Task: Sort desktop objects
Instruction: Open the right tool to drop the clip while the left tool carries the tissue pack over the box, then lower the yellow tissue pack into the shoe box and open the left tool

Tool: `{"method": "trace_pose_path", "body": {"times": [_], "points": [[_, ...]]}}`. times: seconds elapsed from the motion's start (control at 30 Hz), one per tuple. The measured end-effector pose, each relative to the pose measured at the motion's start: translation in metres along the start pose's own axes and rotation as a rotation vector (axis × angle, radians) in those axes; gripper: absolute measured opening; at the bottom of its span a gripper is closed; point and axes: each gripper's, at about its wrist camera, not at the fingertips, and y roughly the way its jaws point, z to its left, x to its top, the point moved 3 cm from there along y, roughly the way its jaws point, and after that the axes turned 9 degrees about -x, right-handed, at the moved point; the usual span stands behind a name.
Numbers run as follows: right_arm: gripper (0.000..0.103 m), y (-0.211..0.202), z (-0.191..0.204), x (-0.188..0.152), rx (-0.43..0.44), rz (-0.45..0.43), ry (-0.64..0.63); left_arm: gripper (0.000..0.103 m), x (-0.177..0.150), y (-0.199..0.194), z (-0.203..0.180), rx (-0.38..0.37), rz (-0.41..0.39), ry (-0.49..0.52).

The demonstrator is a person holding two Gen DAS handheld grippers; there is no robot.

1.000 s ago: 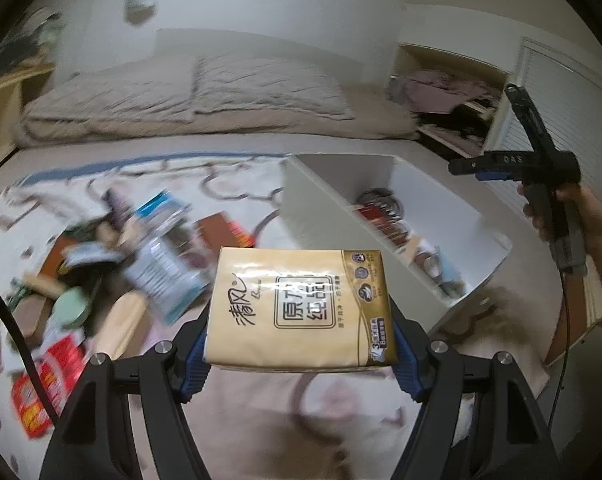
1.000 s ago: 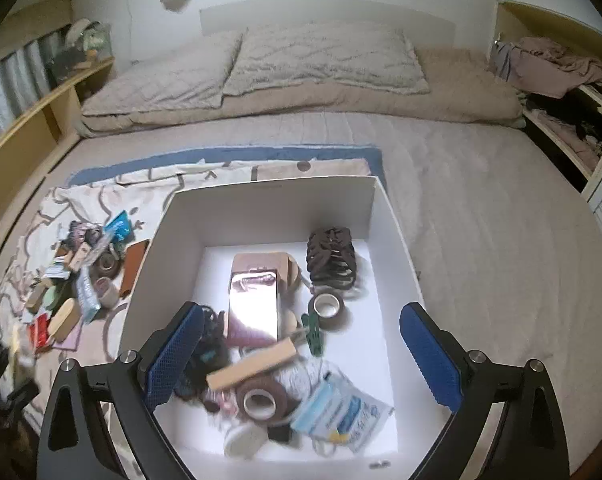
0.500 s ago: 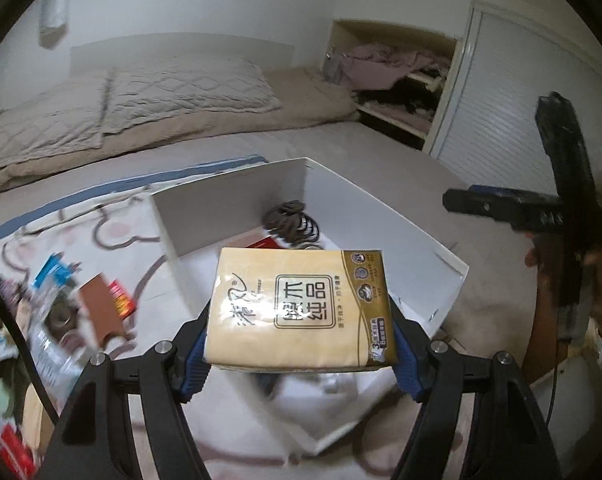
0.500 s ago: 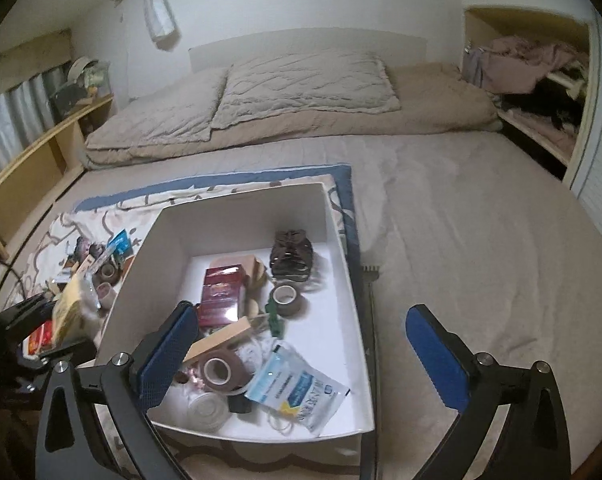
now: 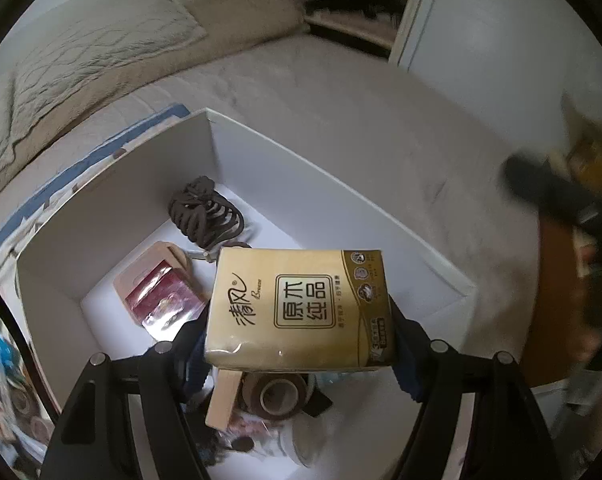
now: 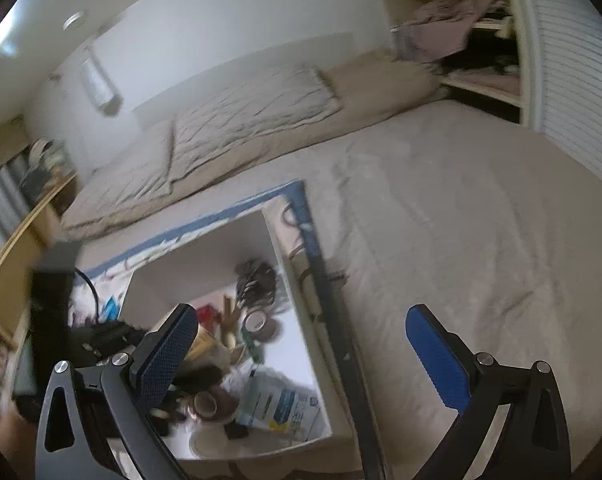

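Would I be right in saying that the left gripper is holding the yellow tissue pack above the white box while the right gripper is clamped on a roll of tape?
Not quite. The right gripper holds nothing: the right wrist view shows its jaws wide apart and empty. The rest stands: in the left wrist view the left gripper holds the yellow tissue pack above the white box.

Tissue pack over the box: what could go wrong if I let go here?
1. The tissue pack, clamped in the left gripper, hangs above a tape roll and a wooden block in the crowded white box; dropped here it would probably land tilted on them.
2. The pack hides what lies right under it, so the landing spot is a guess.
3. The open right gripper hovers near the box and could get in the way.
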Motion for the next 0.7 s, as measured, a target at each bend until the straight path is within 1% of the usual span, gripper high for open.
{"method": "trace_pose_path", "body": {"times": [0.07, 0.13, 0.2, 0.23, 0.27, 0.33, 0.37, 0.5, 0.7], "points": [[0.103, -0.006, 0.001, 0.004, 0.009, -0.012, 0.013, 0.074, 0.004, 0.012, -0.003, 0.026, 0.037, 0.022], [0.103, -0.011, 0.005, 0.008, 0.015, -0.024, 0.011, 0.074, 0.005, 0.023, -0.004, 0.015, 0.08, 0.028], [0.103, -0.015, 0.009, 0.01, 0.022, -0.039, 0.004, 0.074, 0.007, 0.03, -0.004, 0.001, 0.1, 0.027], [0.103, -0.017, 0.009, 0.009, 0.025, -0.043, 0.002, 0.074, 0.006, 0.033, -0.005, 0.007, 0.1, 0.026], [0.103, -0.017, 0.01, 0.009, 0.028, -0.047, 0.002, 0.075, 0.01, 0.036, -0.004, 0.025, 0.088, 0.025], [0.103, -0.017, 0.01, 0.006, 0.035, -0.049, 0.007, 0.08, 0.014, 0.035, 0.001, 0.06, 0.041, 0.019], [0.103, -0.017, 0.009, 0.006, 0.037, -0.045, 0.013, 0.088, 0.016, 0.035, 0.003, 0.063, 0.037, 0.003], [0.103, -0.015, 0.011, 0.006, 0.052, -0.032, 0.017, 0.089, 0.017, 0.025, 0.011, 0.024, 0.003, -0.051], [0.103, -0.017, 0.017, 0.002, 0.053, -0.037, 0.008, 0.089, 0.015, 0.012, 0.018, 0.014, -0.023, -0.083]]}}
